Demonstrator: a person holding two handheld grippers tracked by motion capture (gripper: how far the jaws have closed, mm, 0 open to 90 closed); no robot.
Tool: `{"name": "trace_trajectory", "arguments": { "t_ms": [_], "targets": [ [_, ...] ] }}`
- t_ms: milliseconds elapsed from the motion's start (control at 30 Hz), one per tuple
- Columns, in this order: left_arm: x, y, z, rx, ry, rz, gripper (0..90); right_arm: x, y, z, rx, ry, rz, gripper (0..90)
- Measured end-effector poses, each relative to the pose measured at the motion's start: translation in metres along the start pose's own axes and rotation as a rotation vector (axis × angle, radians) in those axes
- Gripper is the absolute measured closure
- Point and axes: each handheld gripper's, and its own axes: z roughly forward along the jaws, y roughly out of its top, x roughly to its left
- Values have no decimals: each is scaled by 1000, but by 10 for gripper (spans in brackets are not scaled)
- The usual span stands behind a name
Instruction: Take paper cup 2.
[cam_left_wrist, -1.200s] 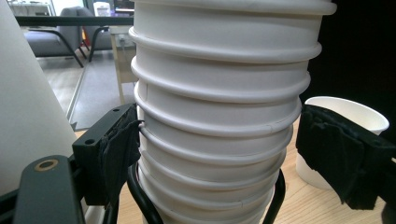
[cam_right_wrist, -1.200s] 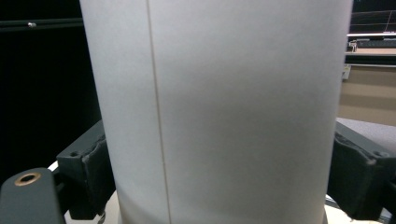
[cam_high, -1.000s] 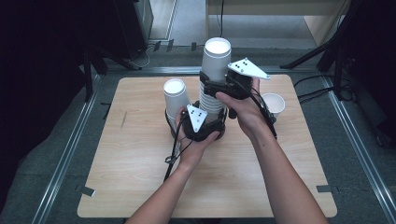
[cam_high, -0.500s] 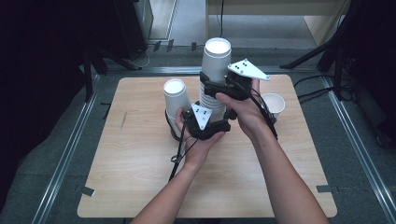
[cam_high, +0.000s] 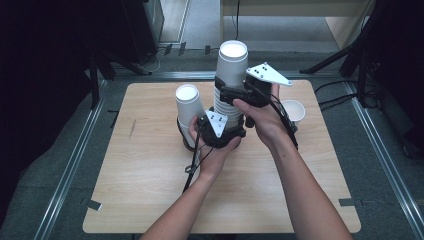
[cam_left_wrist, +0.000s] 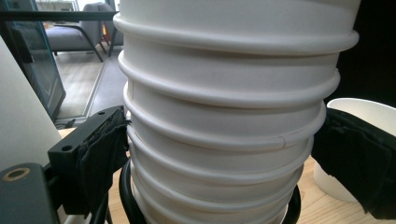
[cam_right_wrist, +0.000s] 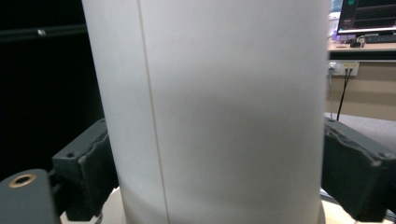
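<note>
both grippers are on the tall stack of white paper cups (cam_high: 231, 80), which stands at about 12 o'clock from the middle of the wooden table (cam_high: 150, 200). my left gripper (cam_high: 218, 131) sits low, its jaws spanning the nested rims at the foot of the stack (cam_left_wrist: 224, 140); they have just been closing a little, and in the left gripper view the pads sit right at the rims, the left one touching, though i can't tell if they truly pinch. my right gripper (cam_high: 240, 95) is higher, its jaws either side of the smooth wall of the top cup (cam_right_wrist: 219, 112); they have just been opening somewhat, pads close to the wall, contact unclear.

to do this step well, i judge i should hold the lower rims firmly but without crushing them, squeeze the top cup only lightly, and pull it straight up along the stack's axis, perhaps with a slight twist, so only one cup comes away. a shorter stack (cam_high: 187, 107) stands at 9 o'clock from the tall one, and a single cup (cam_high: 293, 111) at 3 o'clock.

no brand, label or writing shows on any cup.
</note>
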Motion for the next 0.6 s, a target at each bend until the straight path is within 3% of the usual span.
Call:
{"name": "trace_trajectory", "arguments": {
  "t_ms": [233, 600],
  "targets": [
    [1, 0, -1, -1, -5, 0, 61, 4, 2, -2, -23, -25, -44, 135],
    [2, -2, -4, -7, -12, -7, 73, 8, 15, -4, -58, -43, -32, 137]
  ]
}}
